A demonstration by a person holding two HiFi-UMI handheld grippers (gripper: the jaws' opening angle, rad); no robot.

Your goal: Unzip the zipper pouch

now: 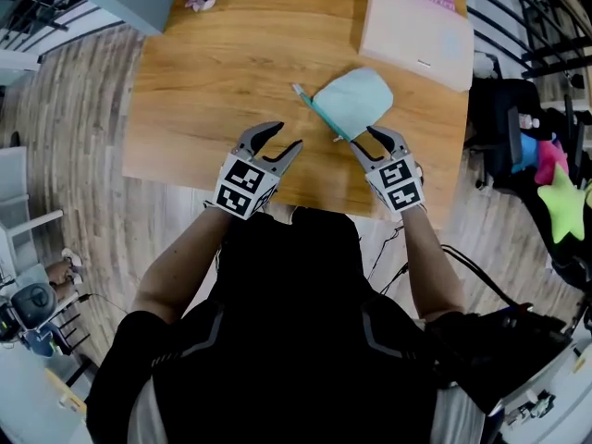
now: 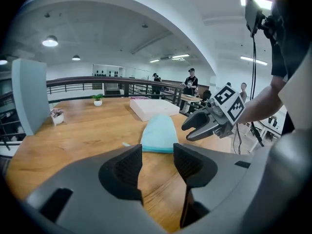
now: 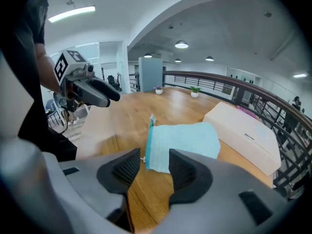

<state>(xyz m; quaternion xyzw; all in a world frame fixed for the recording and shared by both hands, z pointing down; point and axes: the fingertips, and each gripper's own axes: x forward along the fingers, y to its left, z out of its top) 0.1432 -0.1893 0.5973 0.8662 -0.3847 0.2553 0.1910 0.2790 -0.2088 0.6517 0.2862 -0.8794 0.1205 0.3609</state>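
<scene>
Zipper pouch (image 1: 353, 102) is lying flat on the table (image 1: 231, 72), sitting at twelve o'clock from your right gripper (image 1: 361, 137) and two o'clock from your left gripper (image 1: 288, 135), both gaping wide, gripping nothing.

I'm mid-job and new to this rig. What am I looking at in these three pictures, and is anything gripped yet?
There is no robot: a person holds a two-jaw gripper in each hand. The head view looks down from a camera on the person's head at the left gripper and right gripper over a wooden table. The other two views come from cameras riding on each gripper, looking along its jaws. On the table lie a teal pouch and a white box. Both grippers are open and hold nothing.
</scene>
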